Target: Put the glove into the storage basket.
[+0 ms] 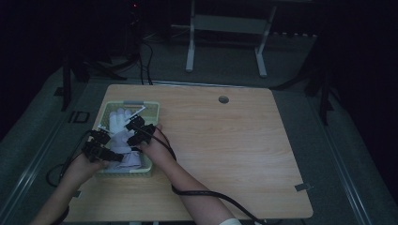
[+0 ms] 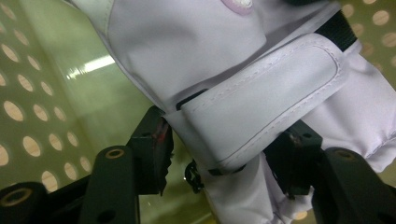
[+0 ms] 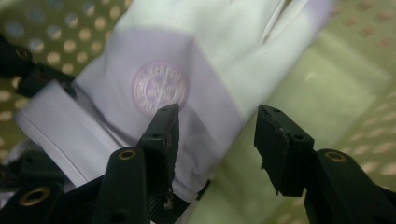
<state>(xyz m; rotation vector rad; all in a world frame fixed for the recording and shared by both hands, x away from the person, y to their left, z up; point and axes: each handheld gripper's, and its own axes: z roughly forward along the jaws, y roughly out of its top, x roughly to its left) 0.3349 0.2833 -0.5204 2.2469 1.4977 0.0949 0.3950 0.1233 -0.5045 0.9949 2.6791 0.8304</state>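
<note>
Glove (image 1: 120,132) lay in basket (image 1: 152,108) on surface (image 1: 225,140); left gripper (image 2: 224,154) fingers apart astride cuff strap, right gripper (image 3: 217,140) fingers open, gripping nothing.

smooth cloth glove (image 1: 121,133), glossy plastic basket (image 1: 153,111)

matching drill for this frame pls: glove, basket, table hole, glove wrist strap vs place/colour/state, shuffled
1. glove
2. basket
3. table hole
4. wrist strap

A. between the left gripper's parted jaws
B. pale green, perforated, at the table's left side
C. white, lying in the basket
D. near the table's far edge

Pairs: 1-C, 2-B, 3-D, 4-A
</note>
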